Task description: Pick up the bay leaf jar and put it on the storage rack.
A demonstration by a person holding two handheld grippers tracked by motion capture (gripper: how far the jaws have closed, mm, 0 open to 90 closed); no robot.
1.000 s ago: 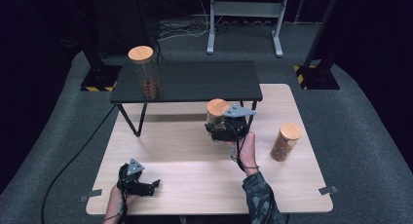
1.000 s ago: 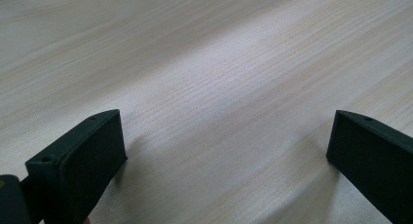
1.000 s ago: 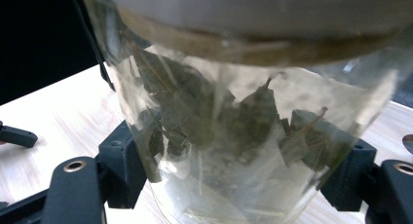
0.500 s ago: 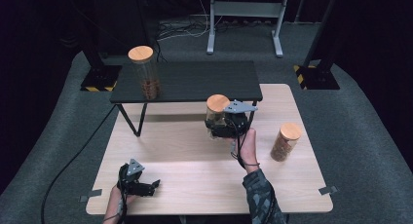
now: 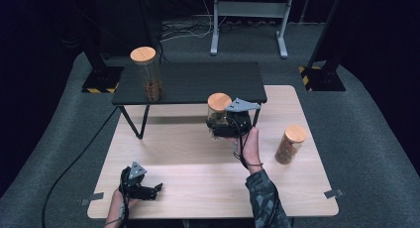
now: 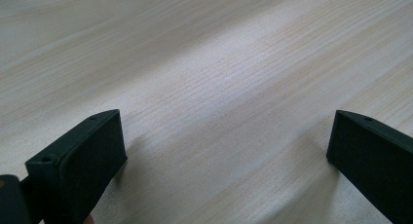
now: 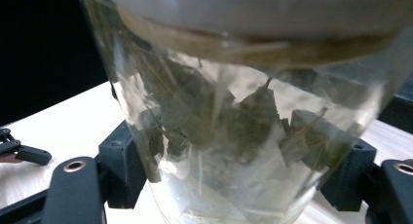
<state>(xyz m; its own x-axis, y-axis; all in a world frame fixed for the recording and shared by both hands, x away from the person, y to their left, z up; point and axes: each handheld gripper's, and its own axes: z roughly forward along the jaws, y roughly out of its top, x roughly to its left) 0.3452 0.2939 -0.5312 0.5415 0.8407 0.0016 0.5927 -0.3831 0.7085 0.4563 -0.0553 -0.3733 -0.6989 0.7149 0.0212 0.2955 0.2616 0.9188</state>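
Note:
My right gripper point(image 5: 220, 128) is shut on a glass jar point(image 5: 218, 106) with a wooden lid, held above the light wooden table point(image 5: 198, 161) just in front of the low black table point(image 5: 198, 82). In the right gripper view the jar point(image 7: 234, 112) holds dried green leaves, and the two black pads press on its lower sides, with the right gripper point(image 7: 234, 177) closed around it. My left gripper point(image 5: 154, 190) rests near the front left of the wooden table. Its jaws stand wide apart in the left gripper view, the left gripper point(image 6: 226, 131) holding nothing over bare wood.
A second lidded jar point(image 5: 146, 74) with brown contents stands on the left end of the black table. A third jar point(image 5: 289, 144) stands on the wooden table to the right of my right hand. Cables trail over the grey floor point(image 5: 64, 168) at the left.
The right gripper with the jar has crept slightly farther from the person, toward the black table's front edge. The left gripper has not moved.

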